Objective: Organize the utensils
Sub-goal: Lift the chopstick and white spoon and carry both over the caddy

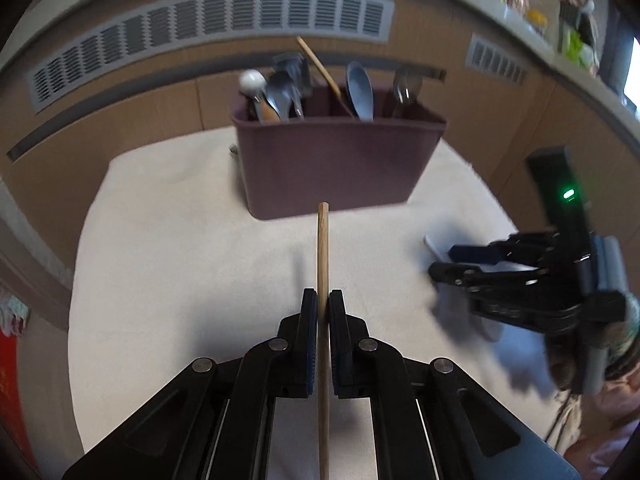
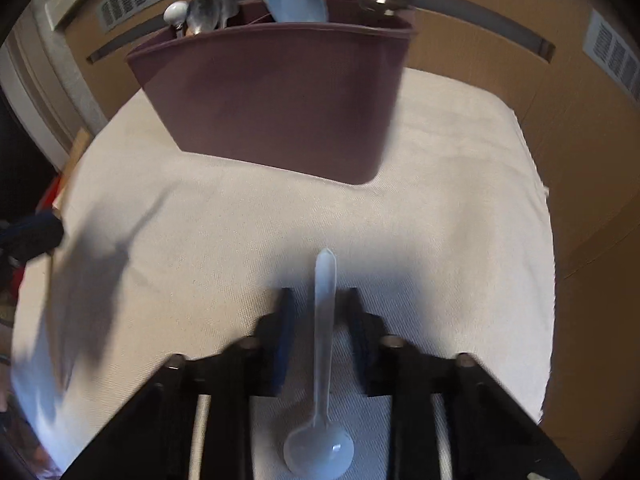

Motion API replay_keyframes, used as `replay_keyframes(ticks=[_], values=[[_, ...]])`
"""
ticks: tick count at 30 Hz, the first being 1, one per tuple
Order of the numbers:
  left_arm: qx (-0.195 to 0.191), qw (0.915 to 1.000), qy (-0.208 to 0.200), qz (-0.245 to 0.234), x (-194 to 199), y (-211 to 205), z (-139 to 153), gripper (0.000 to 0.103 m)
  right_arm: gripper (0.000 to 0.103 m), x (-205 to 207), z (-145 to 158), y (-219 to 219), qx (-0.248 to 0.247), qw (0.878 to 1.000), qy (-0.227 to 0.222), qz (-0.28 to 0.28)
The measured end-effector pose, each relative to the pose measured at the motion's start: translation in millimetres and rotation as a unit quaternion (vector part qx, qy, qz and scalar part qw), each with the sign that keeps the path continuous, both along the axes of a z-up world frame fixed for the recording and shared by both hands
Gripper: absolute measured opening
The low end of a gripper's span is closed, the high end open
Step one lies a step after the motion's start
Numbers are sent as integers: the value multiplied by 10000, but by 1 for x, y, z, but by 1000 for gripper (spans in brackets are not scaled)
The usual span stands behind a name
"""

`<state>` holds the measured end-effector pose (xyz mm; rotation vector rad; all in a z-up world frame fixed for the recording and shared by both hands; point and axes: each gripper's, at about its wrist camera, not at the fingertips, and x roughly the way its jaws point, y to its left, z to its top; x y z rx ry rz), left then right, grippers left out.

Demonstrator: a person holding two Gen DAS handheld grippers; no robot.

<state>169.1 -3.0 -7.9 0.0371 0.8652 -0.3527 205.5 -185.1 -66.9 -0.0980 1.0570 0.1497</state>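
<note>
A maroon utensil caddy (image 1: 336,160) stands on a white cloth (image 1: 180,260) and holds several spoons and a wooden stick; it also shows in the right wrist view (image 2: 276,104). My left gripper (image 1: 323,304) is shut on a wooden chopstick (image 1: 322,248) that points toward the caddy. My right gripper (image 2: 318,300) is open, its fingers either side of a translucent plastic spoon (image 2: 323,344) lying on the cloth, bowl toward the camera. The right gripper also appears in the left wrist view (image 1: 452,264), low over the cloth at the right.
Wooden panelling with grey vent grilles (image 1: 208,20) runs behind the cloth-covered table. A shelf with jars and bottles (image 1: 560,20) is at the far upper right. The cloth's edge (image 2: 536,184) drops off at the right.
</note>
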Motion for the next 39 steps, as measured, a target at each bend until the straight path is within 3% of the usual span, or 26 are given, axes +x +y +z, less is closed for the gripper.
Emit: replay_keyframes(ticks=[5, 15, 18, 22, 25, 28, 31, 36, 39], values=[[-492, 9965, -540, 402, -21, 23, 23, 6, 10, -24, 18, -2, 142, 9991, -398, -45], [-873, 9884, -1166, 434, -35, 26, 57, 6, 10, -82, 115, -31, 818, 9792, -1827, -325], [-984, 9824, -1554, 323, -39, 23, 91, 6, 10, -84, 159, -31, 868, 9661, -2409, -327], [-1069, 9695, -2199, 148, -36, 19, 150, 6, 10, -74, 229, -27, 923, 9363, -3376, -275], [-1136, 9578, -2636, 154, -24, 18, 190, 6, 10, -54, 262, -21, 958, 9133, -3954, -177], [-1137, 9489, -2933, 253, -3, 18, 212, 6, 10, -29, 265, -15, 994, 9050, -4135, -107], [-1120, 9482, -2956, 305, 19, 18, 211, 6, 10, -2, 249, -11, 1111, 9087, -4023, -81], [-1145, 9579, -2619, 283, 64, 15, 180, 6, 10, 44, 209, -19, 1187, 9147, -3848, -332], [-1169, 9630, -2408, 325, 87, 14, 155, 6, 10, 71, 181, -21, 1202, 9280, -3500, -445]])
